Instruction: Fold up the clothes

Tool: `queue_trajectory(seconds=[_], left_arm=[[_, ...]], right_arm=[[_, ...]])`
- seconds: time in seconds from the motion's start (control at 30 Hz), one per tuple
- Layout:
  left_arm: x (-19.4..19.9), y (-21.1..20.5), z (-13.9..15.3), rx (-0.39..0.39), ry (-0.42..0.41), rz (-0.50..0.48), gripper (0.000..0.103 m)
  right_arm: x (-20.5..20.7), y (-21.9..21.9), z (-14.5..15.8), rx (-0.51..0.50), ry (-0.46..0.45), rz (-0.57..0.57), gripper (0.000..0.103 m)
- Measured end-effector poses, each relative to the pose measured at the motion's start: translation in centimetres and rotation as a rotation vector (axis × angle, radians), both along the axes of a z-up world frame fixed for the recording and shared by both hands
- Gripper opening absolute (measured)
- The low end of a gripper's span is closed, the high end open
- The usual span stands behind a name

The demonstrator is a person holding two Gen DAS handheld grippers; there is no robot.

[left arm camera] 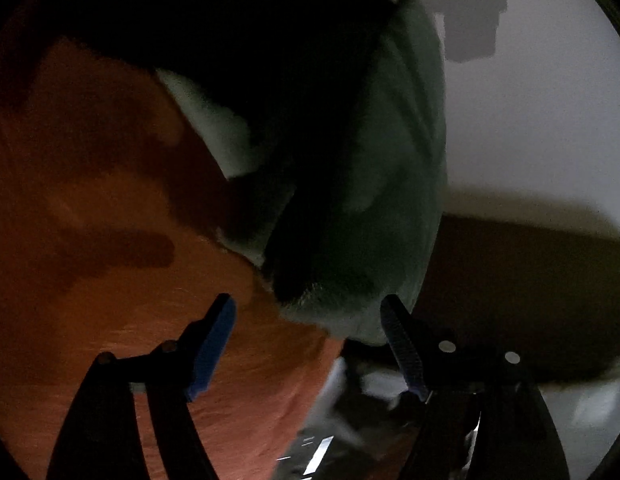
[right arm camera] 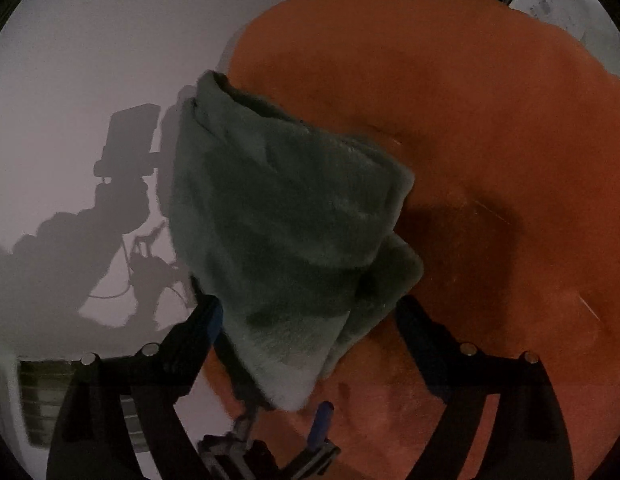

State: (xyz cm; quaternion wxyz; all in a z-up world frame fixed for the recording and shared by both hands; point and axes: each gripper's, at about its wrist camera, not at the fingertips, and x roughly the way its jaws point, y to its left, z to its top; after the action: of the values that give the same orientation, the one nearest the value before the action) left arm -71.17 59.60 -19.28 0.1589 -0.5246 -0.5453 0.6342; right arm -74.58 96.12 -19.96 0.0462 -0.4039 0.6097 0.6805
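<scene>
Dim light, 2 fisheye views. A fuzzy grey-green garment (right arm camera: 293,216) bunched and partly folded over an orange cloth (right arm camera: 490,152), with a pale surface (right arm camera: 69,80) beside both.

Right gripper (right arm camera: 310,312): jaws spread wide, the garment's lower corner lying between them and spilling toward the camera; pads apparently not pressing on it, so nothing held (shadow blurs the contact on the left finger). Left gripper (left arm camera: 310,312): jaws also wide open, empty, the rounded end of the garment (left arm camera: 362,208) just ahead of the tips and nearly touching the right-hand finger.

Likely step: taking hold of the garment at 2 points for the next fold. To do well: pick a true edge or corner at each side, not a thick bunch; close on 1 layer set only; keep clear of the orange cloth underneath, since the pile sits right on it; lift both ends level so the plush fabric hangs flat before laying over. Thick fleece likely to slip from a shallow pinch, hence a deep bite.
</scene>
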Motion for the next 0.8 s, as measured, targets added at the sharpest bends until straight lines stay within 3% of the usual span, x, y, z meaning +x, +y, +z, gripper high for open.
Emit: queue_trajectory(seconds=[0.17,0.2,0.23,0.27,0.3,0.33,0.43,0.5,0.57,0.6,0.67,0.73,0.8], left_arm=[[-1.7,1.0,-1.4,-0.004,0.002,0.074,0.075],[-1.9,1.0,-1.0,-0.02,0.023,0.078,0.07],[-2.1,1.0,-0.5,-0.041,0.045,0.081,0.055],[-2.3,1.1,0.0,-0.075,0.062,0.074,0.048],[-2.3,1.1,0.6,-0.106,0.083,0.063,0.043],[-2.3,1.1,1.2,-0.134,0.105,0.052,0.037],[-2.2,-0.1,3.6,-0.134,0.14,0.073,0.034],[-2.2,-0.9,6.3,-0.147,0.251,0.074,0.034],[-2.3,0.2,7.0,-0.313,0.334,-0.011,0.034],[-2.6,0.5,5.9,-0.336,0.307,-0.046,0.034],[-2.6,-0.3,1.8,-0.304,0.164,-0.074,0.034],[-2.4,-1.3,0.1,-0.221,0.129,-0.074,0.04],[-1.7,-2.2,0.3,-0.198,0.117,-0.086,0.043]], right_arm=[[-2.9,-1.5,-2.1,-0.049,-0.029,0.013,0.088],[-3.3,-1.6,-2.5,-0.063,-0.022,0.0,0.088],[-3.6,-1.6,-2.6,-0.077,-0.003,-0.022,0.084],[-3.9,-1.7,-2.6,-0.084,0.014,-0.037,0.067],[-4.3,-1.8,-2.3,-0.08,0.028,-0.04,0.056],[-4.7,-1.9,-1.9,-0.072,0.04,-0.042,0.054],[-5.4,-2.3,-0.4,-0.095,0.095,-0.06,0.041],[-5.8,-2.5,0.3,-0.144,0.147,-0.08,0.036],[-6.5,-2.7,0.1,-0.12,0.163,-0.084,0.036],[-6.8,-2.7,-0.7,-0.116,0.146,-0.094,0.036],[-7.6,-2.5,-3.8,-0.172,0.082,-0.116,0.037],[-8.4,-2.1,-6.0,-0.225,0.045,-0.12,0.042],[-9.0,-1.6,-5.1,-0.145,0.039,-0.056,0.056]])
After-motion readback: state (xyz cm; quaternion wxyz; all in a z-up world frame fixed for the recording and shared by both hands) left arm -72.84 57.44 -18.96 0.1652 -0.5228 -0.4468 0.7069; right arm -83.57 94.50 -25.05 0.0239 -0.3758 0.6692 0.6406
